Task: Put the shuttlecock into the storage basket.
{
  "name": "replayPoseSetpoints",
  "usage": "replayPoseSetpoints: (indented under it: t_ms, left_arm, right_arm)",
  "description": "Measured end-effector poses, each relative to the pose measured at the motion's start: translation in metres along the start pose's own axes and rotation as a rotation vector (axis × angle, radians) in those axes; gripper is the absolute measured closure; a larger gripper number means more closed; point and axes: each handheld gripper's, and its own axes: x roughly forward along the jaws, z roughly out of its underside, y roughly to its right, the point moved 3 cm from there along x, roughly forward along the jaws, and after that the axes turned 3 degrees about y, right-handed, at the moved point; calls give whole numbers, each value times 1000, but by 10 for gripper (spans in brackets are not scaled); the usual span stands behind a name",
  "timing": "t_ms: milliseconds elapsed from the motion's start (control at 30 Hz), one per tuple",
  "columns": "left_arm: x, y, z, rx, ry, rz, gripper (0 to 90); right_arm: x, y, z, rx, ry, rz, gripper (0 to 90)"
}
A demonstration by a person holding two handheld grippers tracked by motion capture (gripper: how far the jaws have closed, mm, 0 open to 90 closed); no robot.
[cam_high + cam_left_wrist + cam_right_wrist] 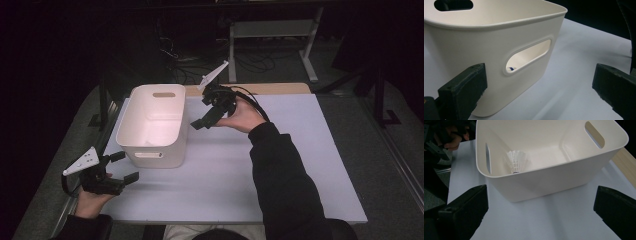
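A white plastic bin (150,142) with handle slots stands on the left half of the table. Inside it a white shuttlecock (516,161) lies against the wall by one slot; a bit of its blue-ringed base (510,68) peeks through that slot. My left gripper (126,166) hovers near the table's front-left corner, open, pointing at the bin's near wall (474,47). My right gripper (202,111) is held just right of the bin, open and empty, looking down over its rim (554,165). Both sets of jaws stand wide apart.
The bin sits on a white mat (300,165), with a wooden strip (280,89) along the mat's far edge. Beyond it are a metal frame (270,30) and floor cables (200,70). The other hand and its gripper (446,137) appear top left in the right gripper view.
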Motion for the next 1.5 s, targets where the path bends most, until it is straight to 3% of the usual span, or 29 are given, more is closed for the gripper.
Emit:
replayPoseSetpoints:
  t_ms: [1500]
  left_arm:
    - [1, -1, 0, -2, -5, -8, 0]
  right_arm:
    - [-61, 20, 70, 101, 87, 96, 0]
